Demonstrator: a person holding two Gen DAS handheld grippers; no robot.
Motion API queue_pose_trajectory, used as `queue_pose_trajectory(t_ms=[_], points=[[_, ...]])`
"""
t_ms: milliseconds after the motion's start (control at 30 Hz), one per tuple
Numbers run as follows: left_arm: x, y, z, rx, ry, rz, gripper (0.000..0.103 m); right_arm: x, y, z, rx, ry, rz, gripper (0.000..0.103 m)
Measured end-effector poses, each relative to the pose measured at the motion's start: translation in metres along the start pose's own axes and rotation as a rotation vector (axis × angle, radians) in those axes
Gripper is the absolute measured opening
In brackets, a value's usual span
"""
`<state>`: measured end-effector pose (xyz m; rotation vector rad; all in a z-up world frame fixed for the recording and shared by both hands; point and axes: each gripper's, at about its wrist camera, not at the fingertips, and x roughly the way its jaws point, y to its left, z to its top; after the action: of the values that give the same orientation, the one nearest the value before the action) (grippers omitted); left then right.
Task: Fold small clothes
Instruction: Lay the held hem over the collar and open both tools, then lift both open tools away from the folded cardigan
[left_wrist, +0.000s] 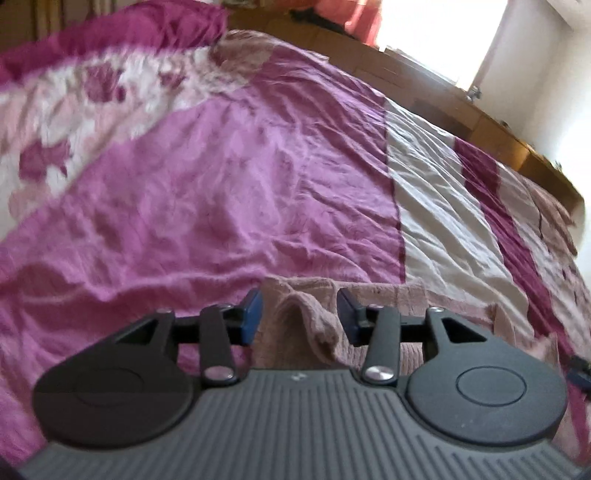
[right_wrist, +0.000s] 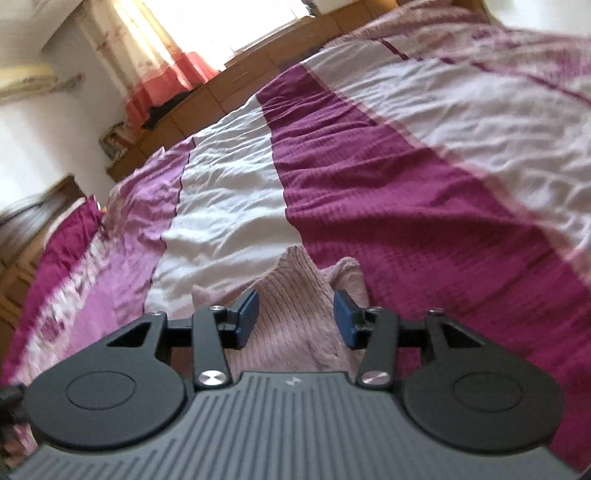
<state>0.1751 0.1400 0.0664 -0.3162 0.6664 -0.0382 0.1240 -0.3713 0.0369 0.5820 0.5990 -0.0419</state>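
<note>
Pink knit garment lies between both released claws, left and right.

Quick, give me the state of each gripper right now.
Left gripper: open, pads clear of the pink knit garment bunched between them.
Right gripper: open, the pink knit garment lying between its pads, not gripped.

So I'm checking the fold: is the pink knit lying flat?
No. The pink knit is rumpled, a raised fold between the open left tongs.
</note>
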Motion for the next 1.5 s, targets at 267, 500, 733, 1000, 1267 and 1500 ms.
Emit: queue_pose_trajectory(t_ms=[267,500,733,1000,1267,1500], points=[[-0.012,-0.031,-0.022,0.209,0.056,-0.069,0.046,-0.013,0.033,-0.026,-0.272,0.037,-0.023,0.053],[0.008,-0.049,-0.043,0.31,0.098,-0.069,0.046,-0.002,0.045,-0.053,-0.314,0.094,-0.044,0.053],[0.033,-0.037,-0.044,0.265,0.14,-0.012,0.046,0.004,0.037,-0.059,-0.264,0.09,-0.038,0.061],[0.013,-0.036,-0.046,0.254,0.14,0.022,0.063,-0.005,0.038,-0.054,-0.185,0.079,-0.025,0.067],[-0.017,-0.04,-0.063,0.26,0.176,0.071,0.066,-0.051,0.013,-0.059,-0.018,0.004,0.005,0.084],[-0.046,-0.04,-0.078,0.168,0.19,0.095,0.066,-0.081,-0.019,-0.071,0.087,0.014,-0.017,0.087]])
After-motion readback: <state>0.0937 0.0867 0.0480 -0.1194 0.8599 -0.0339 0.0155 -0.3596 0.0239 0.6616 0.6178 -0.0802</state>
